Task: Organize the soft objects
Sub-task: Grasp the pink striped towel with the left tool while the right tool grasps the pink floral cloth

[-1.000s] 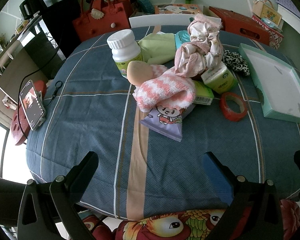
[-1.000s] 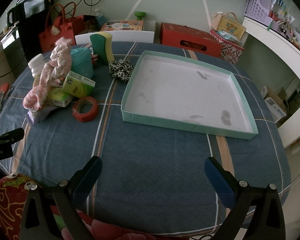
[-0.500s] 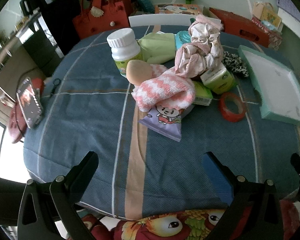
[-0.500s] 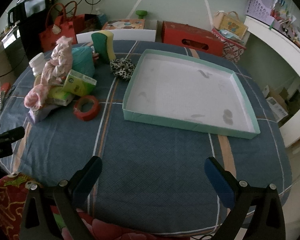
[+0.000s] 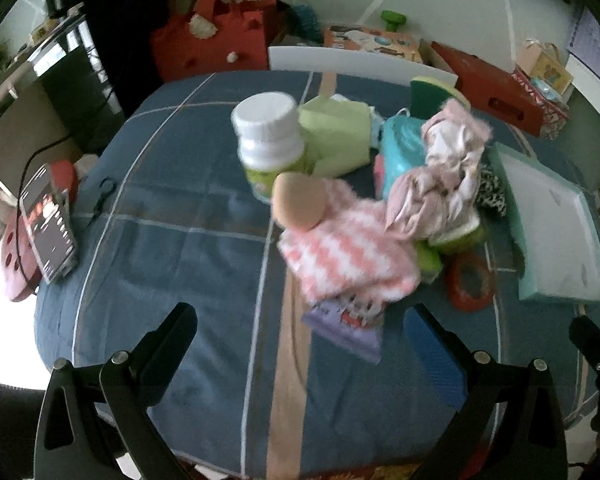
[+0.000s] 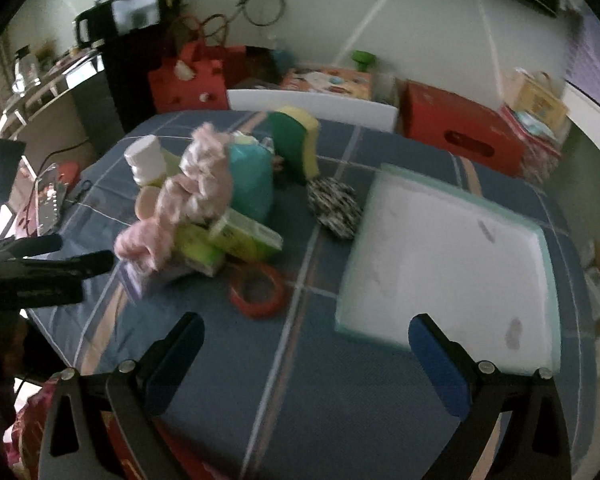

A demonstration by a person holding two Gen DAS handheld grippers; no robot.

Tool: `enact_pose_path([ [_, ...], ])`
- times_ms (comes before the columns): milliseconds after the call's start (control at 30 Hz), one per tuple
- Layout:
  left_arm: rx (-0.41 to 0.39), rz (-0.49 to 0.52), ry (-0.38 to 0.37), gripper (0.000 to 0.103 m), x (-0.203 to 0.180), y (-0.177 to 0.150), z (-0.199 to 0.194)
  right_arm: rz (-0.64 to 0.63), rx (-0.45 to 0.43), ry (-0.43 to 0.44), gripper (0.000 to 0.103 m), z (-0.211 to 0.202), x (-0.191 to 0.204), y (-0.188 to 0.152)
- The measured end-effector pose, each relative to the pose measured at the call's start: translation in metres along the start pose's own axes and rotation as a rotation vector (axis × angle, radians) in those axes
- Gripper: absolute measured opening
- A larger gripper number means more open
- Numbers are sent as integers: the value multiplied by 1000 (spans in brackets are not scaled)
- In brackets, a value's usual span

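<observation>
Progress: nothing sorted yet; the mint tray [image 6: 456, 248] on the right held nothing.
Left gripper [image 5: 300, 334]: fingers apart, empty, near the pile.
Right gripper [image 6: 306, 340]: fingers apart, empty, above the bench [image 6: 284, 400].
Soft objects: striped pink sock [image 5: 344, 252] and crumpled pink cloth [image 5: 440, 176] heaped at centre; leopard scrunchie [image 6: 334, 208] beside the tray.

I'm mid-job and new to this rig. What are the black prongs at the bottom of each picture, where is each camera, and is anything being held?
The prongs are the fingers of two tools a person carries. Each camera sits on its tool, looking forward. The left hand-held gripper and right hand-held gripper are both open and empty. On the blue tablecloth lies a pile: a pink striped sock, crumpled pink cloth, white bottle and red tape ring. The mint tray holds nothing.
</observation>
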State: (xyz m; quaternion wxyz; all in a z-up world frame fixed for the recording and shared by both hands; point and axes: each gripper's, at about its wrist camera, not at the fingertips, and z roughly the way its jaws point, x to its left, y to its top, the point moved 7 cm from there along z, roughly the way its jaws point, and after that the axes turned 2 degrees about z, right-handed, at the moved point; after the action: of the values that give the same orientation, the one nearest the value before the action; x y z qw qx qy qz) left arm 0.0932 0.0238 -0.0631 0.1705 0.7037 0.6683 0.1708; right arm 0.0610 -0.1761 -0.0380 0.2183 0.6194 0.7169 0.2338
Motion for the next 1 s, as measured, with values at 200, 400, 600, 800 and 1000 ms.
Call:
enact_pose_path([
  [200, 13, 65, -41, 103, -26, 16, 19, 21, -23, 93, 103, 12, 13, 41],
  [400, 19, 79, -51, 103, -37, 26, 36, 14, 8, 164, 103, 37, 33, 62],
  [600, 19, 62, -51, 103, -28, 33, 52, 10, 21, 216, 103, 60, 53, 75],
  [800, 21, 26, -71, 102, -17, 40, 67, 4, 31, 238, 97, 78, 64, 81],
  [1000, 35, 1, -118, 83, -7, 42, 77, 1, 23, 260, 80, 86, 70, 82],
])
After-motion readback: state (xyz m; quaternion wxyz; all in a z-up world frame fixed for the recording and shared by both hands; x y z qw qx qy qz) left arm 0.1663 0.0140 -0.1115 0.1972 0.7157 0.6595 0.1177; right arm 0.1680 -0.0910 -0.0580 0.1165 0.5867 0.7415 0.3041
